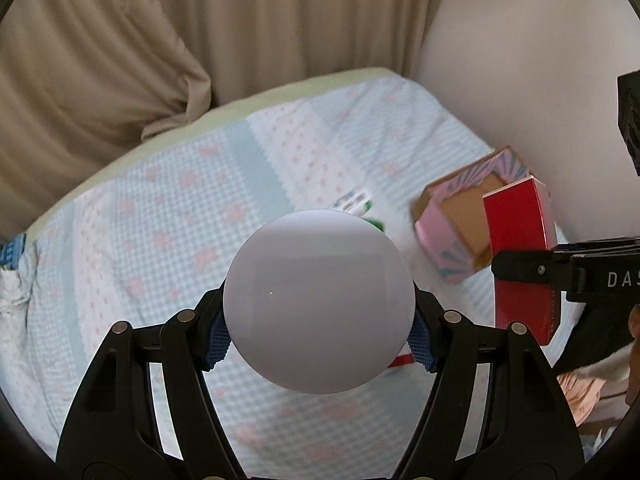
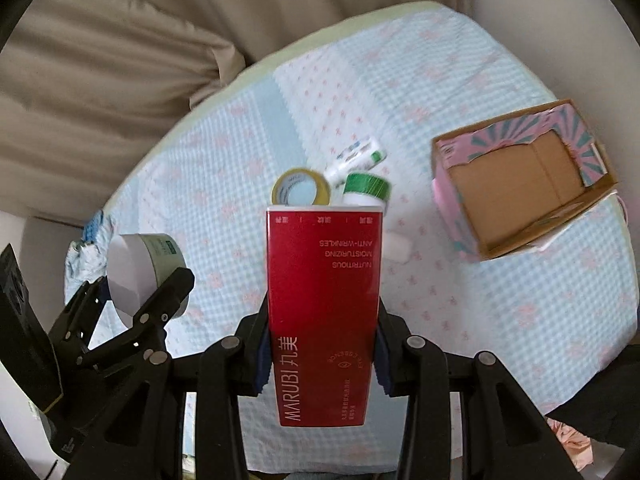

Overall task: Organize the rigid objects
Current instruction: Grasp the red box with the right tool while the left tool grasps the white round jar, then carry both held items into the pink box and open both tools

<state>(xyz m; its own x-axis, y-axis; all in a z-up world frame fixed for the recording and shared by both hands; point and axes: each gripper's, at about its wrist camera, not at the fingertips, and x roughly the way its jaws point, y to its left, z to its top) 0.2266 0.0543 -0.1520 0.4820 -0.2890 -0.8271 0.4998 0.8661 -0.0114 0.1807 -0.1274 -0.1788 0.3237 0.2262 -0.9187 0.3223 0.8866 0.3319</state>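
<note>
**Both grippers loaded above the bed**

Left gripper (image 1: 319, 334): clenched on a white jar (image 1: 318, 300). The blue pads (image 1: 219, 344) press the jar at its 9 and 3 o'clock sides. In the right wrist view the same gripper (image 2: 148, 300) appears at 8 o'clock, holding the jar (image 2: 146, 270) clear of the bed (image 2: 480, 280).

Right gripper (image 2: 322, 354): clenched on a red box (image 2: 324, 312) printed "MARUBI". The box stands lengthwise between the fingers and is clear of the bed. In the left wrist view this gripper (image 1: 520, 268) enters from 3 o'clock with the red box (image 1: 520, 248) in its grip.

Beyond the red box, at 12 o'clock in the right wrist view, three items lie close together on the bed: a yellow tape roll (image 2: 301, 189), a green-capped bottle (image 2: 366, 190) and a white tube (image 2: 358, 156).

An open pink carton (image 2: 520, 184), tilted, brown interior exposed, lies on the bed at 2 o'clock. In the left wrist view the carton (image 1: 460, 216) is at 2 o'clock, just behind the red box.

A beige curtain (image 1: 160, 40) hangs behind the bed.
</note>
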